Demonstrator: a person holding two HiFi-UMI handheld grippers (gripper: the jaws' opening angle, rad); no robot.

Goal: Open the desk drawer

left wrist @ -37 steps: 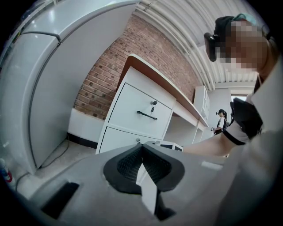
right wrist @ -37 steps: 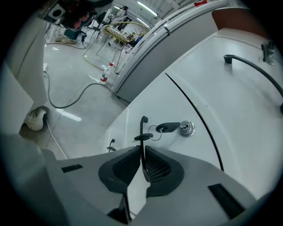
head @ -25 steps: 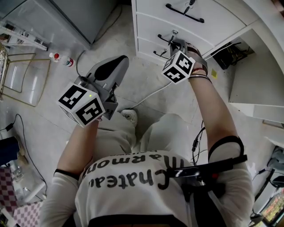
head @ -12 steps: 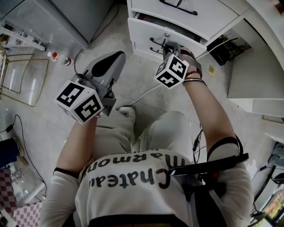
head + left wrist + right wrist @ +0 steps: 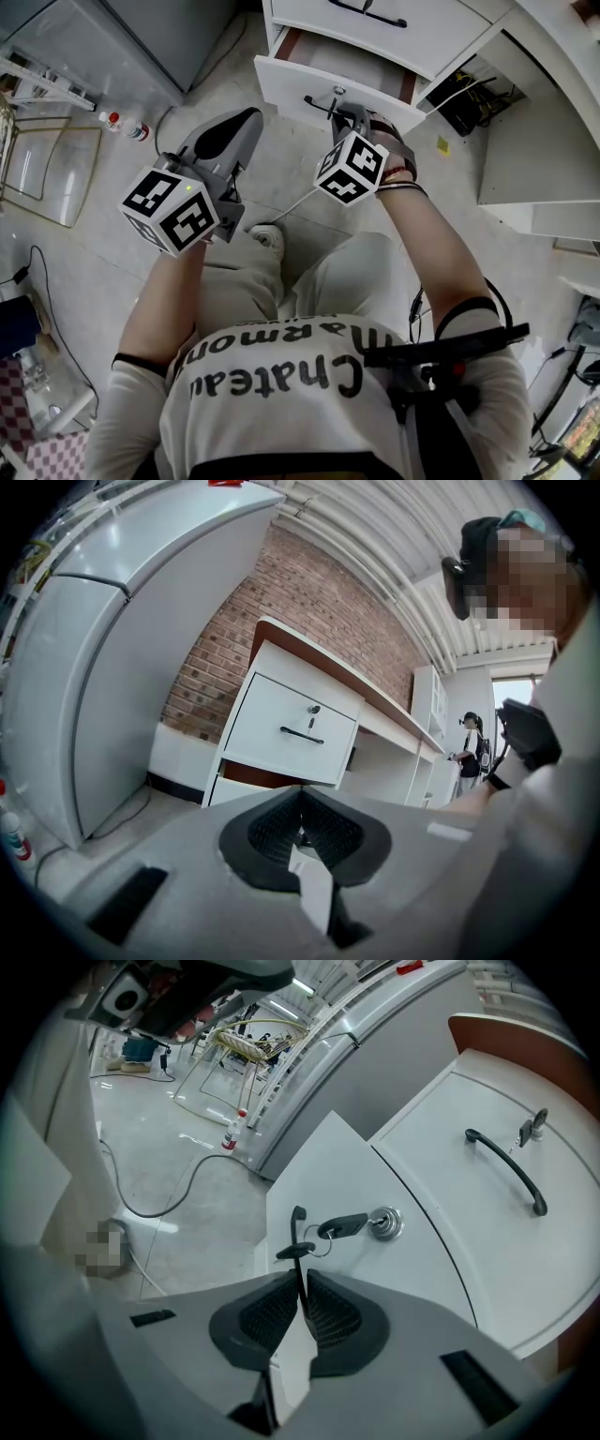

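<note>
The white desk drawer [image 5: 292, 92] stands partly pulled out, its brown inside showing behind the front panel. My right gripper [image 5: 339, 112] is shut on the drawer's black handle [image 5: 297, 1234], which runs between the pads. A key [image 5: 349, 1225] sits in the lock just beside the handle. Above it is a second white drawer [image 5: 487, 1119], shut, with its own black handle. My left gripper [image 5: 234, 131] hangs over the floor to the left of the drawers, shut with nothing in it. In the left gripper view the drawer unit [image 5: 291, 728] lies beyond the left gripper [image 5: 300, 829].
A grey cabinet [image 5: 159, 28] stands left of the drawers. A small bottle [image 5: 127, 124] and a metal rack [image 5: 37, 159] are on the floor at the left. A white cable [image 5: 295, 202] crosses the floor. Cables and a power strip [image 5: 464, 103] lie under the desk.
The drawer has slid out toward me, with my right gripper shut on its handle and moving back with it. The left gripper has stayed almost still.
</note>
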